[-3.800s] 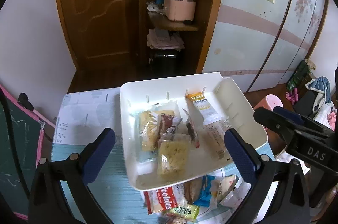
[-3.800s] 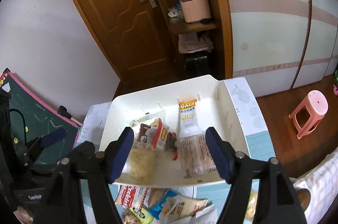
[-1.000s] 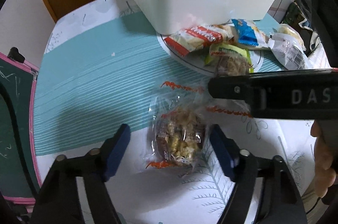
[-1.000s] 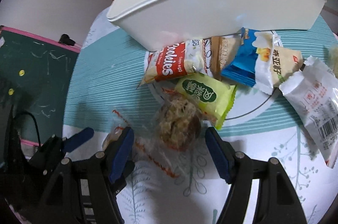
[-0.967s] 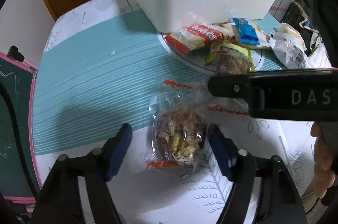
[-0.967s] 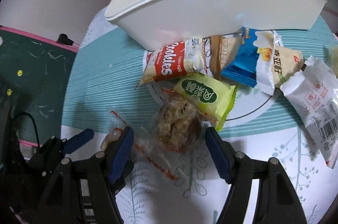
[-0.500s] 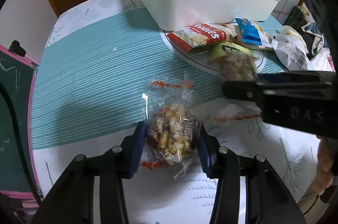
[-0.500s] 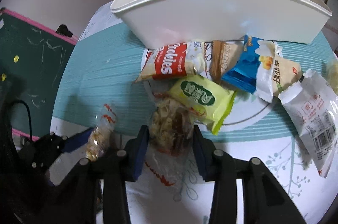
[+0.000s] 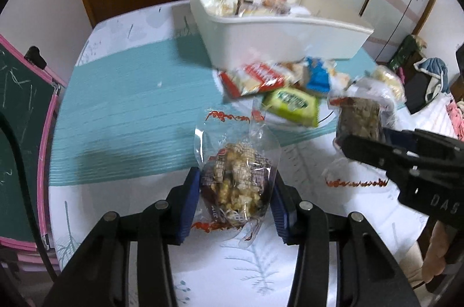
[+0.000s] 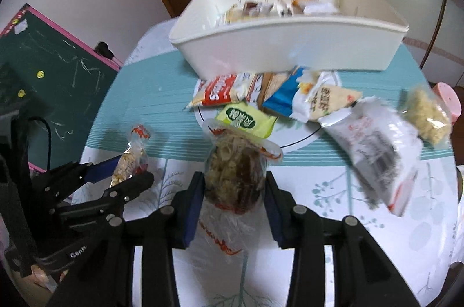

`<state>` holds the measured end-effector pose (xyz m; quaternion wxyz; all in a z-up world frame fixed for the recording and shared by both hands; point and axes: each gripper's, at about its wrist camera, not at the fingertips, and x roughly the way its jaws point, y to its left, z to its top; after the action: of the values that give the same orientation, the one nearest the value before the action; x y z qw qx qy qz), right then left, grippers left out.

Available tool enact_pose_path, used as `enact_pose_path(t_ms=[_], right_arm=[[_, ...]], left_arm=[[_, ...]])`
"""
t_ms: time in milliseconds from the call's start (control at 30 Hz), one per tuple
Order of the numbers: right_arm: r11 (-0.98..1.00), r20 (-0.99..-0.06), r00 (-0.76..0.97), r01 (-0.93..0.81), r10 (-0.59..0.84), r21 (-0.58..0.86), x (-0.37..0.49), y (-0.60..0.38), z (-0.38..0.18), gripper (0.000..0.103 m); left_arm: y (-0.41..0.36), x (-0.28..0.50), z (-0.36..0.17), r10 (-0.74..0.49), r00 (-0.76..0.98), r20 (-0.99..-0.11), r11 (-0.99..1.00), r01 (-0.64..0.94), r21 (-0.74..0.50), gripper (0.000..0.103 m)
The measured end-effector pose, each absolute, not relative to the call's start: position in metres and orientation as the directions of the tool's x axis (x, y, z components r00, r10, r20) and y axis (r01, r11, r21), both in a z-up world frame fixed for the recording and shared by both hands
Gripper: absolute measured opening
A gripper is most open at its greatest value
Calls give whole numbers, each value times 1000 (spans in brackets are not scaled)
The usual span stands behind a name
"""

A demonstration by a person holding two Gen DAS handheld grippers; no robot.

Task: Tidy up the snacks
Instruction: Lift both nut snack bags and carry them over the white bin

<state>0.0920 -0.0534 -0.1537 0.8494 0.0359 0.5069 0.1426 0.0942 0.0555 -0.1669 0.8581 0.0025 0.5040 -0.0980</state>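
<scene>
A white bin (image 10: 290, 46) sits on a worktop (image 9: 121, 115) covered in teal stripes and a white border printed with pale blue-green sprigs. Beside it lie a red-and-white cookie pack (image 10: 223, 94), a lime-green pack (image 10: 246, 118), a blue pack (image 10: 282, 98) and a white pack (image 10: 374, 139) with red and black print. 2 clear wrappers (image 9: 235, 179) (image 10: 235, 176) edged in orange-red show golden-brown snacks. Each black hand-held gripper (image 9: 236, 201) (image 10: 233, 198) has blue pads. A pink-framed green chalkboard (image 10: 52, 66) stands at the side.
</scene>
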Motion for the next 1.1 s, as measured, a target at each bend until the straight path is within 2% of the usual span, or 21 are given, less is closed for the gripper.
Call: enact_pose_path(t_ms=[500, 800, 1100], right_arm=[[957, -691, 663, -220, 288, 187, 76, -89, -63, 40], [966, -571, 779, -201, 259, 164, 91, -113, -2, 40], [973, -492, 839, -198, 231, 119, 109, -122, 39, 40]], left_arm=[[22, 101, -58, -218, 618, -755, 975, 180, -134, 44], [2, 129, 14, -209, 713, -669, 977, 188, -104, 44], [-16, 154, 59, -196, 756, -625, 979, 185, -83, 44]])
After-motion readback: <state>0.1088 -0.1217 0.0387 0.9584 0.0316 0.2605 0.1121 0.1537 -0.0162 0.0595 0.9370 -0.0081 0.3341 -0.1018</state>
